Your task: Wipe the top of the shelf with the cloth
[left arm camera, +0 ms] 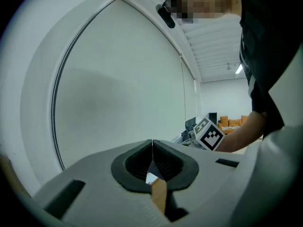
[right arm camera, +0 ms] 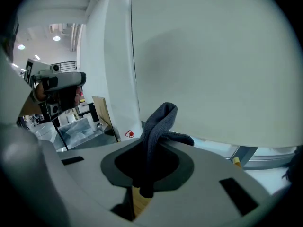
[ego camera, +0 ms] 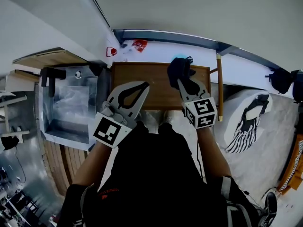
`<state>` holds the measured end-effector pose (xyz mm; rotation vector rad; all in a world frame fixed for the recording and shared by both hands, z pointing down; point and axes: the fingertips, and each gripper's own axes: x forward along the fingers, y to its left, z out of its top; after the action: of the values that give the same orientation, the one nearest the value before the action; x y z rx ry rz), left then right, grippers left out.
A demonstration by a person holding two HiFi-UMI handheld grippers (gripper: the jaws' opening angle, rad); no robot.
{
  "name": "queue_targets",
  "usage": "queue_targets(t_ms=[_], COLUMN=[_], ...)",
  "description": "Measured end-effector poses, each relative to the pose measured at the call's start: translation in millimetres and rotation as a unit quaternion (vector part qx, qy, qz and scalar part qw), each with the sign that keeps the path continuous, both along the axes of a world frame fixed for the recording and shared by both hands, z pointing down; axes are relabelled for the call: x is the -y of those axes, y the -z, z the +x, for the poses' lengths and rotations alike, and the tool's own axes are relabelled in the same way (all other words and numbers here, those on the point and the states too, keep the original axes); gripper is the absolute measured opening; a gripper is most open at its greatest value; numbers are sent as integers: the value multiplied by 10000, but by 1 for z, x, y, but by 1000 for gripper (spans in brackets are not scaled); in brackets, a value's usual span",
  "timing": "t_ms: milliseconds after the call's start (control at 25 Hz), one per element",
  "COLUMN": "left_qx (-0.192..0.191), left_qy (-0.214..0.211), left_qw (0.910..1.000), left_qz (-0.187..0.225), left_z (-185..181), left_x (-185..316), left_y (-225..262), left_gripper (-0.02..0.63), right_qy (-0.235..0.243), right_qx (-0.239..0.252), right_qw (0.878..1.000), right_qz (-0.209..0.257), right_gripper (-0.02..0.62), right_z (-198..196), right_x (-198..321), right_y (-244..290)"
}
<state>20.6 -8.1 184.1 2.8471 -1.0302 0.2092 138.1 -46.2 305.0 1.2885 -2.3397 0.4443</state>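
A dark grey cloth [ego camera: 178, 69], bunched and folded over itself, stands pinched in the right claw [ego camera: 183, 83]. It sits over the flat, rectangular, brown wooden shelf top [ego camera: 147, 86], toward that top's one o'clock corner.

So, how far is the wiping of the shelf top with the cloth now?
Done: the cloth is picked up and clamped in the right gripper. In hand: it is held over the wooden shelf top; contact cannot be judged. The left gripper is shut and empty. Left: the wiping itself, as no wiped trace shows.
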Motion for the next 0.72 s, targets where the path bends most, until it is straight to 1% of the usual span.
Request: queue_targets(t_ms=[360, 720], left_qx=[-112, -179], left_qy=[134, 238], left_qw=[9998, 9994], left_qz=[94, 169], left_z=[-39, -75], left_x=[-1, 3], left_y=[13, 16], left_gripper=[25, 25], right_qy=[220, 429], right_qx=[185, 262], right_qw=[9990, 9963], right_qz=[355, 692], right_gripper=[44, 44], right_z=[-46, -86], right_x=[2, 2], right_y=[38, 73])
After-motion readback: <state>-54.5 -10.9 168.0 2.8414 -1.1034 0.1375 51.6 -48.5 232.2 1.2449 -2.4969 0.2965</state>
